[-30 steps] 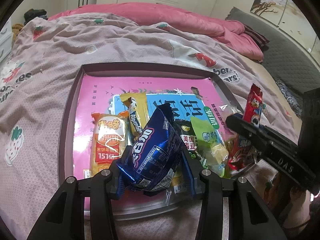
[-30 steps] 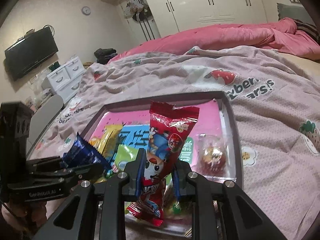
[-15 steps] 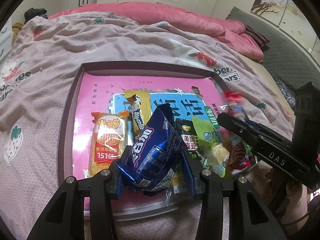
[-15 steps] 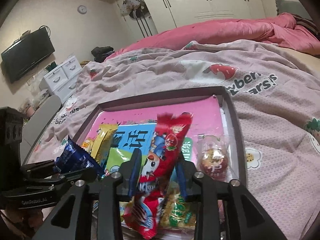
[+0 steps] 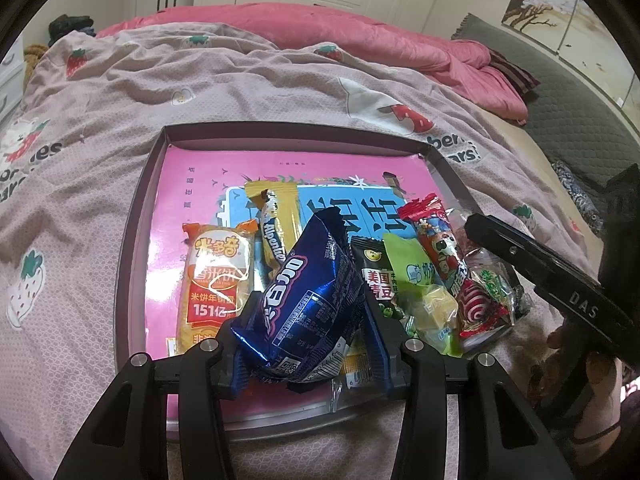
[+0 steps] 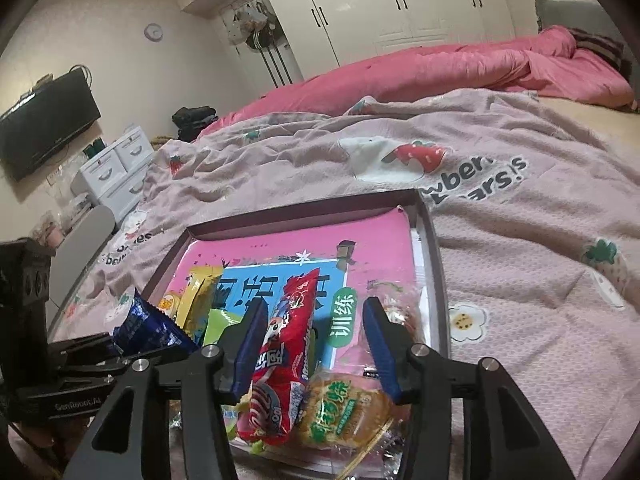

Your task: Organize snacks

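Observation:
A dark-rimmed tray (image 5: 138, 216) with a pink printed floor lies on the bed and holds a row of snacks. My left gripper (image 5: 306, 320) is shut on a blue Oreo packet (image 5: 308, 300), held above the tray's near edge; it also shows in the right wrist view (image 6: 148, 326). My right gripper (image 6: 316, 320) is open over the tray (image 6: 434, 264). A red snack packet (image 6: 286, 360) lies between its fingers on the other snacks, also seen in the left wrist view (image 5: 444, 256).
In the tray lie an orange rice-cracker pack (image 5: 216, 276), a yellow Alpenliebe bar (image 5: 276, 224), a black-green bean pack (image 5: 378, 280), a green candy bag (image 5: 420, 288) and a bun in clear wrap (image 6: 344, 412). Pink strawberry blanket (image 5: 240, 80) surrounds the tray.
My right gripper lowered the red packet onto the tray and opened, letting it go. The left gripper still holds the blue packet in place.

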A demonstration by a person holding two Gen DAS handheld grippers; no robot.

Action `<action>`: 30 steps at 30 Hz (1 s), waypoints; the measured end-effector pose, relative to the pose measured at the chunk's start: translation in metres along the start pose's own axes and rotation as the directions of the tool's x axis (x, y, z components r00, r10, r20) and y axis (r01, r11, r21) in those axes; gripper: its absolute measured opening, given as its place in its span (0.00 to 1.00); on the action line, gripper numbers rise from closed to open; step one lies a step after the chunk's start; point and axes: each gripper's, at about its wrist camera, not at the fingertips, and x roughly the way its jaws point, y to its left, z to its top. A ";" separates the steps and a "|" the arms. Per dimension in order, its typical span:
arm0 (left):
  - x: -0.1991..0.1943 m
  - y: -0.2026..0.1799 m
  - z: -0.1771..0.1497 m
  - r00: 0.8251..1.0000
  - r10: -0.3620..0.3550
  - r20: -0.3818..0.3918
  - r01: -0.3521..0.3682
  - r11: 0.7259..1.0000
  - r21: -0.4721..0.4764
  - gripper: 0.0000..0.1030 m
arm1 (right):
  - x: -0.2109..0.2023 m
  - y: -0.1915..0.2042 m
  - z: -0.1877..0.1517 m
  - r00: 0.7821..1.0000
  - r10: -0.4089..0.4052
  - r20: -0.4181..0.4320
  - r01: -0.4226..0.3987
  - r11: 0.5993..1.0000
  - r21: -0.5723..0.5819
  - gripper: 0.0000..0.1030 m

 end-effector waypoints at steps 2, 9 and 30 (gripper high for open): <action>0.000 0.000 0.000 1.000 0.002 0.000 -0.002 1.000 0.001 0.47 | -0.004 0.004 -0.001 1.000 -0.020 0.000 0.020 0.999 -0.029 0.50; -0.002 -0.002 -0.001 1.000 0.006 -0.001 -0.006 1.000 0.007 0.49 | -0.013 0.015 -0.009 0.998 -0.061 -0.006 0.060 0.993 -0.104 0.52; -0.014 -0.008 0.000 1.000 0.024 0.004 -0.024 0.999 0.030 0.60 | -0.005 0.007 -0.022 0.980 -0.191 -0.058 0.182 0.973 -0.141 0.53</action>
